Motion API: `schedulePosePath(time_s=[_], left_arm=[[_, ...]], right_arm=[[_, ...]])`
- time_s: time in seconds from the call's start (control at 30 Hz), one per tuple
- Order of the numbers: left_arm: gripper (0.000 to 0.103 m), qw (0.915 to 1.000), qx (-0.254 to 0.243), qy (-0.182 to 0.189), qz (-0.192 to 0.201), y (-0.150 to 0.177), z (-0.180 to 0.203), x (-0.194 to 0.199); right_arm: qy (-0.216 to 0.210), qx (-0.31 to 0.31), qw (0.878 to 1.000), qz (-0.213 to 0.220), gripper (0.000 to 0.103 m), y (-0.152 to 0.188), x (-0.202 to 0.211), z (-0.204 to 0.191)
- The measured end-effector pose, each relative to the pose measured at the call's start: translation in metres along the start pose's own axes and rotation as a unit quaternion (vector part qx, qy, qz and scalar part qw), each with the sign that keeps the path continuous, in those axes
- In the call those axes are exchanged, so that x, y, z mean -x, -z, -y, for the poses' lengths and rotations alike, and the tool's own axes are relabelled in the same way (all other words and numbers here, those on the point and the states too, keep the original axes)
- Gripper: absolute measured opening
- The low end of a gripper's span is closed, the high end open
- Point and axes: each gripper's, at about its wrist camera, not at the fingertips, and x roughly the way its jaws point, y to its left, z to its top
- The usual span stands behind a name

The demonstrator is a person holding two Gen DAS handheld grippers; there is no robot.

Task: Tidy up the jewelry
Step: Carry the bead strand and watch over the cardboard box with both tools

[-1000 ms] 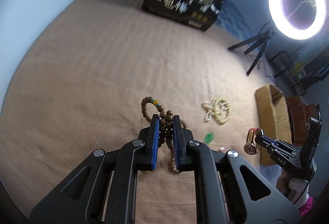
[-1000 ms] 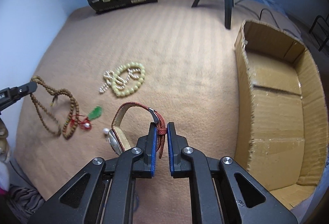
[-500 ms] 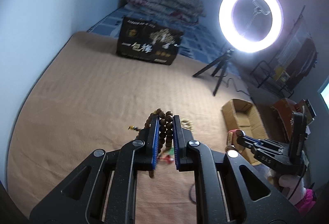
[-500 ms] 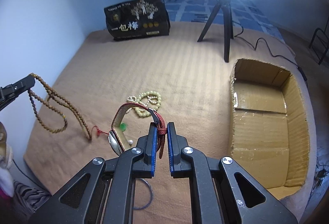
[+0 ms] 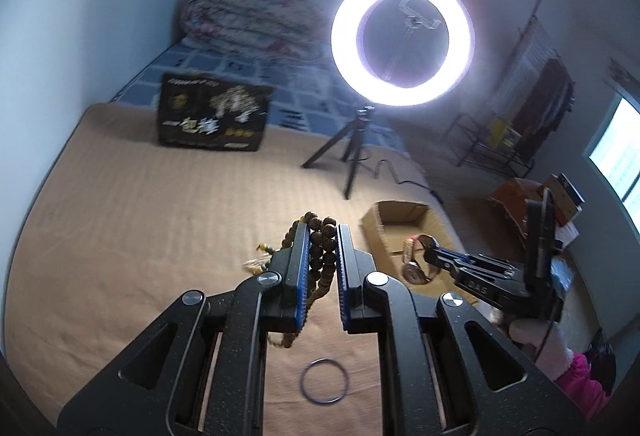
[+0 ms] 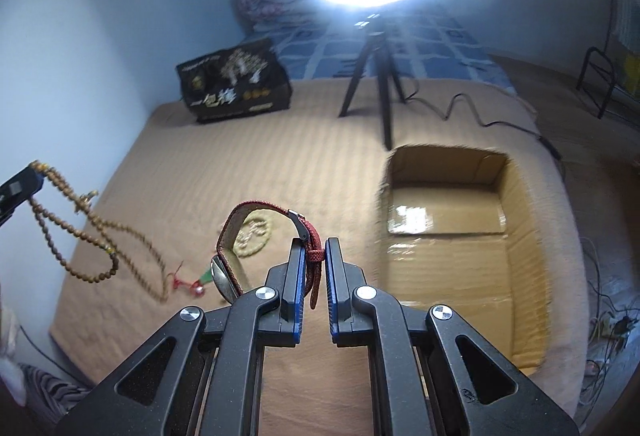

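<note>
My left gripper (image 5: 323, 236) is shut on a brown wooden bead necklace (image 5: 322, 248) and holds it high above the tan blanket; its long loops hang down in the right wrist view (image 6: 80, 228). My right gripper (image 6: 312, 248) is shut on the strap of a red-strapped watch (image 6: 256, 236), held in the air left of an open cardboard box (image 6: 448, 211). It also shows in the left wrist view (image 5: 428, 254), with the watch (image 5: 414, 264) in front of the box (image 5: 400, 220). A pale bead bracelet (image 6: 256, 232) and a green pendant (image 6: 206, 276) lie on the blanket.
A thin blue ring (image 5: 324, 380) lies on the blanket under my left gripper. A lit ring light on a black tripod (image 5: 356, 151) and a black printed box (image 5: 214, 115) stand at the back. The blanket's right edge drops off beyond the cardboard box.
Both grippers have risen and tilted up, lifting the bead necklace and the watch well off the blanket. The watch has moved right, nearer the cardboard box.
</note>
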Motion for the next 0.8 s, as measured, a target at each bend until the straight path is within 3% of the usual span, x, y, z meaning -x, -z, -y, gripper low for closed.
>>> schedulePosePath(time_s=[0.33, 0.8], left_arm=[[0.01, 0.997, -0.041, 0.065, -0.001, -0.013, 0.074, -0.024], [0.01, 0.9893, -0.062, 0.13, -0.026, -0.014, 0.153, -0.08]], right_arm=[[0.045, -0.046, 0.998, 0.025, 0.008, -0.007, 0.014, 0.056], [0.076, -0.095, 0.993, 0.01, 0.008, -0.01, 0.012, 0.116]])
